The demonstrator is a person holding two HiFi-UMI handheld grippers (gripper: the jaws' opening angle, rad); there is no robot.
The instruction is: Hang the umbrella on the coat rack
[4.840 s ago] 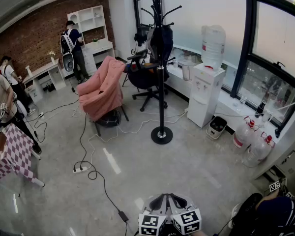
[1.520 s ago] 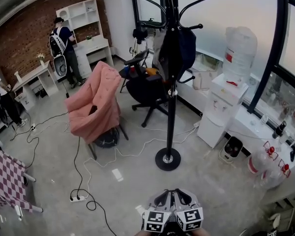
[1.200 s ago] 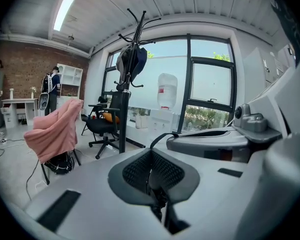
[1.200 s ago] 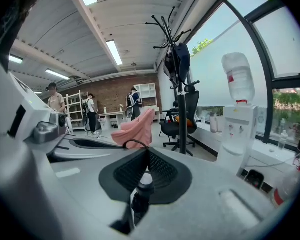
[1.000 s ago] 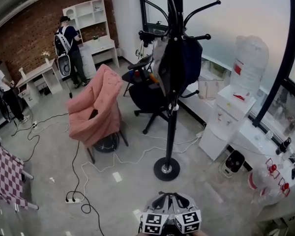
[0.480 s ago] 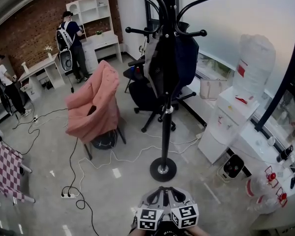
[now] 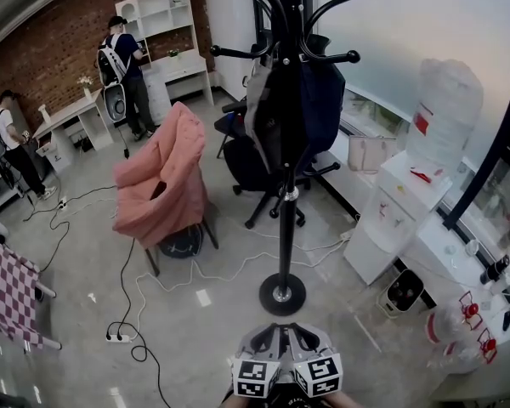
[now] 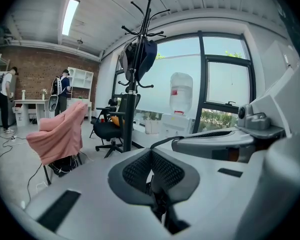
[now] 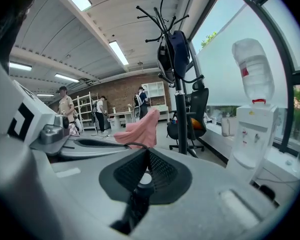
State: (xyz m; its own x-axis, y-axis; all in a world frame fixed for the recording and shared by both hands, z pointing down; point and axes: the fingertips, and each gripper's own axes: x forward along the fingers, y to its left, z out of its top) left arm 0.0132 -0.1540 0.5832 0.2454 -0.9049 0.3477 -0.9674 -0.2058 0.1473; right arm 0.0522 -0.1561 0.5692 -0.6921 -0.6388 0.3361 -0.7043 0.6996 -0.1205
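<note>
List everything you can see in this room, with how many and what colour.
coat rack: one, black, centre floor
bags: dark, hung on rack, number unclear
covered chair: one, pink, left of rack
office chair: one, black, behind rack
water dispenser: one, white, right, bottle on top
spare water bottles: two, clear, red-capped, floor far right
shelf unit: one, white, back wall
people: three, back and left
checked cloth: one, purple-white, far left
power strip: one, white, floor left
umbrella: one, black, held under both grippers
left gripper, right gripper: two, grey, side by side, shut on umbrella
</note>
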